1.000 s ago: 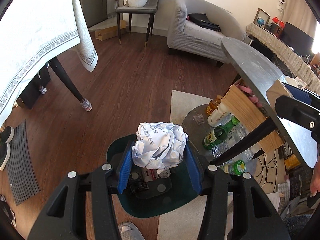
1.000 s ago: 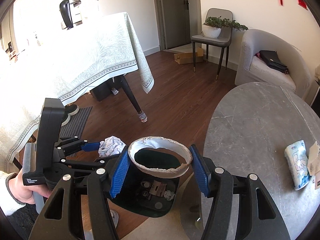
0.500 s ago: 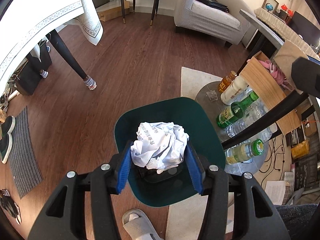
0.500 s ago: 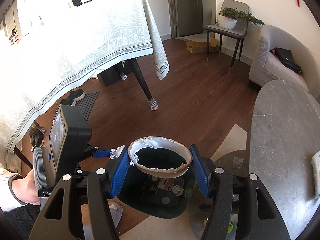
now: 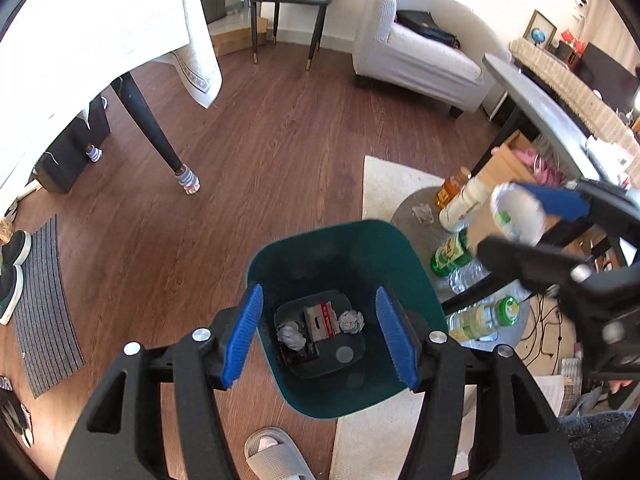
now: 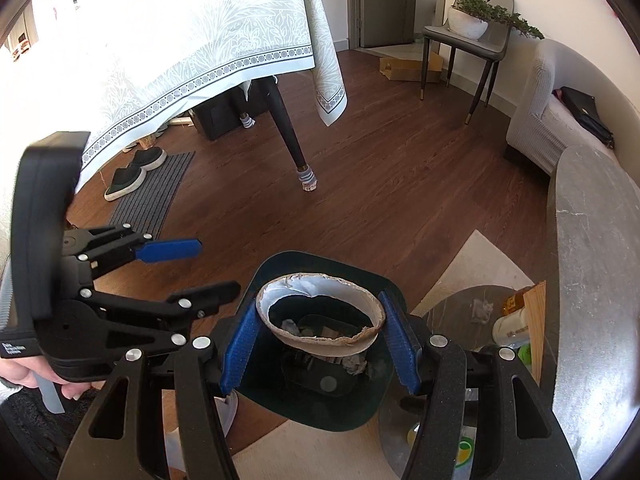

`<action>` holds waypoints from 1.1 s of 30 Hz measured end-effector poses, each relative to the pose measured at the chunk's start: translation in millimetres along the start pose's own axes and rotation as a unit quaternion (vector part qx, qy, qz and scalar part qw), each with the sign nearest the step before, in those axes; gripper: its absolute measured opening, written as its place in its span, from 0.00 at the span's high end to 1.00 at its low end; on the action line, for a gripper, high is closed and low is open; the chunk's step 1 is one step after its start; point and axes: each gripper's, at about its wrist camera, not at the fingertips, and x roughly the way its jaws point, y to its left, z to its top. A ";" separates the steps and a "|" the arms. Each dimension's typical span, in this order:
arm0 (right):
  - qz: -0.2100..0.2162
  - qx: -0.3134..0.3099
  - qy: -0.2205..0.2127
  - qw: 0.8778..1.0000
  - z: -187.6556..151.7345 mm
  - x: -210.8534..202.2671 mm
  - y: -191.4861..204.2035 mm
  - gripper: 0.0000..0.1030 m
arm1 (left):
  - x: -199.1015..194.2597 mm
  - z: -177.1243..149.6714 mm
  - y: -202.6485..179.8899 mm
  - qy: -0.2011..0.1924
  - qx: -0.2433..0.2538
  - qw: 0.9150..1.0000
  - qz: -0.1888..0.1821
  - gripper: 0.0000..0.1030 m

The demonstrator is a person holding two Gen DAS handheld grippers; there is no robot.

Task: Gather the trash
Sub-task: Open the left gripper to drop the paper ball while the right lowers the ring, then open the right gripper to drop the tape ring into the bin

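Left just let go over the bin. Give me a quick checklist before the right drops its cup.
1. Left gripper open and holding nothing: ok.
2. Paper ball landed in the bin: ok, crumpled balls lie at the bottom.
3. Right gripper gripping the cup at its rim: ok.
4. Cup over the bin opening: ok in the right view; the left view shows it off to the side, so cannot tell fully.
5. Left gripper out of the drop path: ok, it sits off to the left of the cup.
6. Room left in the bin: ok, only the bottom is covered.
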 end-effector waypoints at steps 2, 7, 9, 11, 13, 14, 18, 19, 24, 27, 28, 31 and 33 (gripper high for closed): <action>-0.002 -0.002 0.009 1.000 -0.9 6.8 0.6 0.41 | -9.1 4.1 2.3 -0.015 -0.006 1.000 -0.001 0.41; -0.005 -0.009 0.029 1.000 -3.0 21.5 2.3 0.41 | -30.8 13.7 6.2 -0.052 -0.015 0.999 0.004 0.46; -0.006 -0.011 0.040 0.999 -5.2 27.3 3.5 0.41 | -37.5 18.7 7.2 -0.061 -0.022 0.998 -0.001 0.51; -0.008 -0.015 0.052 0.999 -7.2 33.6 4.6 0.41 | -44.3 24.2 9.5 -0.068 -0.027 0.997 -0.006 0.55; -0.011 -0.018 0.064 0.998 -9.3 41.4 5.2 0.41 | -50.0 26.8 8.4 -0.074 -0.025 0.997 -0.006 0.57; -0.014 -0.020 0.069 0.997 -10.2 44.6 6.5 0.41 | -52.9 29.0 8.3 -0.077 -0.025 0.997 -0.006 0.59; -0.022 -0.024 0.087 0.996 -16.5 57.8 6.9 0.41 | -61.6 35.5 5.6 -0.088 -0.032 0.995 -0.019 0.63; -0.024 -0.023 0.091 0.995 -17.6 61.1 6.4 0.41 | -64.0 37.7 4.6 -0.091 -0.034 0.995 -0.022 0.63; -0.034 -0.028 0.103 0.994 -23.3 66.6 7.9 0.34 | -75.1 46.4 -0.4 -0.104 -0.039 0.993 -0.035 0.63; -0.035 -0.028 0.100 0.994 -25.9 61.0 5.8 0.32 | -81.4 49.5 -3.9 -0.111 -0.039 0.992 -0.039 0.63; -0.033 -0.028 0.098 0.994 -26.9 58.3 5.1 0.32 | -83.3 50.1 -5.2 -0.115 -0.038 0.992 -0.038 0.63; -0.021 -0.026 0.089 0.995 -29.1 49.6 2.9 0.32 | -89.0 53.4 -9.1 -0.122 -0.039 0.991 -0.042 0.63; -0.011 -0.028 0.079 0.996 -29.0 42.2 2.4 0.32 | -93.3 56.0 -12.9 -0.129 -0.040 0.990 -0.044 0.63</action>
